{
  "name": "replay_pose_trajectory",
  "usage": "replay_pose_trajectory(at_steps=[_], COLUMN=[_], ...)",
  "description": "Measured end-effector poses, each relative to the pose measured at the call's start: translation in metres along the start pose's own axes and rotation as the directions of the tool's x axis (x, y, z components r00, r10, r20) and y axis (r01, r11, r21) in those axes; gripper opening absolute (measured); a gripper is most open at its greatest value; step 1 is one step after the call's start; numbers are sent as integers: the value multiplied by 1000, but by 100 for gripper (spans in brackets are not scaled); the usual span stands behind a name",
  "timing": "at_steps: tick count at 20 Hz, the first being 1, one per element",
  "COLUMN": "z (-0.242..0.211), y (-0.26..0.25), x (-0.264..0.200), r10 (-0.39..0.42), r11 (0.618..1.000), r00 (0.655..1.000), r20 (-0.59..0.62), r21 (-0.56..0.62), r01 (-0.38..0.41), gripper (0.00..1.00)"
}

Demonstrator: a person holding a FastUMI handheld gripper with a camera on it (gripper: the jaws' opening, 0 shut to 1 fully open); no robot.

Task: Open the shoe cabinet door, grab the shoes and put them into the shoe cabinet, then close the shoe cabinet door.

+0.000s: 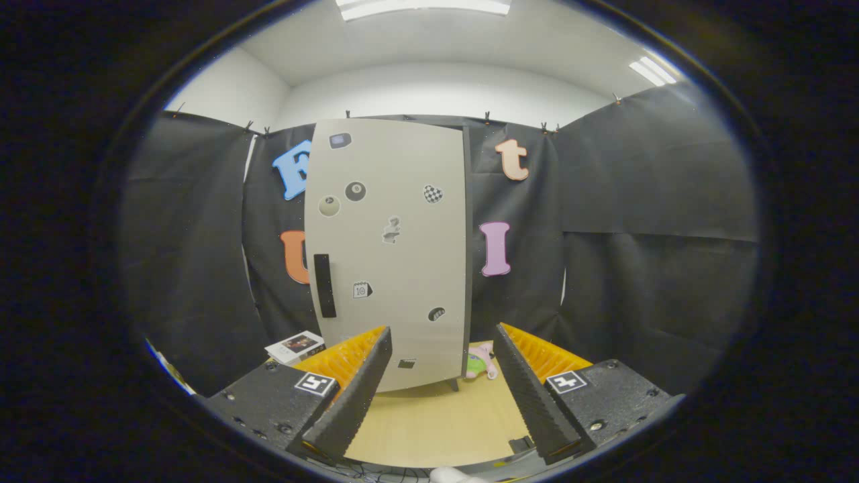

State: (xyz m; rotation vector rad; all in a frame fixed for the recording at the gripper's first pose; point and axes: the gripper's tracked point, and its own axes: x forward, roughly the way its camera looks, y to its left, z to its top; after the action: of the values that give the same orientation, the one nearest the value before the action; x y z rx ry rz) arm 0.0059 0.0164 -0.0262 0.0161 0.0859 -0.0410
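Gripper view. The gripper (pixel 443 365) points forward over a light wooden table (pixel 436 422), with its two fingers (pixel 362 382) spread wide apart and nothing held between them. Each finger carries a ridged inner face, and a small square marker (pixel 315 384) sits on the body behind each one. Just beyond the fingers stands the shoe cabinet (pixel 389 255), upright on the table and raised on short dark feet. Its pale door (pixel 396 221) is closed and faces the camera. A dark vertical handle (pixel 325 285) sits near the door's left edge, slightly above the tip of the left finger. Several small stickers (pixel 356 191) are scattered over the door, among them a black ball, a pale ball, a checkered heart and a calendar page. The cabinet's dark side wall (pixel 467 268) is visible along the door's right edge. Beside the cabinet's lower right corner, just past the right fingertip, lies a small pink and green thing (pixel 480 362), partly hidden; whether it is a shoe cannot be told. To the left of the cabinet, beyond the left finger, a small white box (pixel 295 345) with a printed picture rests on the table. Black cloth (pixel 637 235) hangs behind and to both sides of the cabinet. Ceiling lights (pixel 423 7) shine above
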Motion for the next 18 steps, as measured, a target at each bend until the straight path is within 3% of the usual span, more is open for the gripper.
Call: replay_pose_trajectory(at_steps=[18], z=[-6], y=[17], x=[-10], r10=[71], r11=[997], r00=[997], r20=[1], r21=[0], r01=[-71], gripper=[99])
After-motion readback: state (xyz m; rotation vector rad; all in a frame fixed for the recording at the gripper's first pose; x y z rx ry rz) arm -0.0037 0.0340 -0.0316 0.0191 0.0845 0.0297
